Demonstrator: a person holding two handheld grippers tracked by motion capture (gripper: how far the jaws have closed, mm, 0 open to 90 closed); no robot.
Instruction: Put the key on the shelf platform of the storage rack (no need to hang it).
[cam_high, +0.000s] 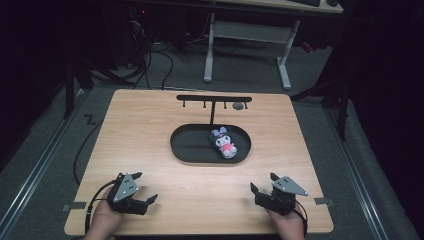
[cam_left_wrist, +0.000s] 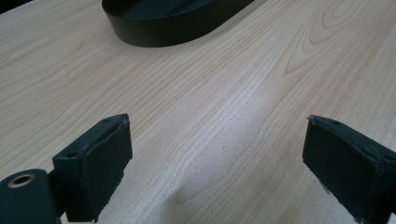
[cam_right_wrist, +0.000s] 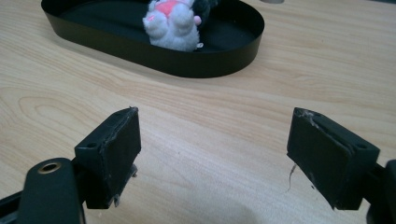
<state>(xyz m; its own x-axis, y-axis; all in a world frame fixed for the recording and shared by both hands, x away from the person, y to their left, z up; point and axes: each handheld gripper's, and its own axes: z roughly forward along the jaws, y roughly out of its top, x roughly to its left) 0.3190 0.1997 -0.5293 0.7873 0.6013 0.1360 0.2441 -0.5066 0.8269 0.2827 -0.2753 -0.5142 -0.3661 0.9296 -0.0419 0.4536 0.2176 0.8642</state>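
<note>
Left tongs (cam_high: 146, 195) at 7 o'clock, right tongs (cam_high: 259, 190) at 5 o'clock on pale wooden worktop (cam_high: 150, 130), both wide open, empty. Small plush doll (cam_high: 224, 142) lies in black oval tray (cam_high: 186, 145), centre; likely light, soft, squashy — pinch round body.

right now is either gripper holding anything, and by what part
Nothing is held. The left gripper and right gripper are both open over bare table; the plush toy lies in the tray.
</note>
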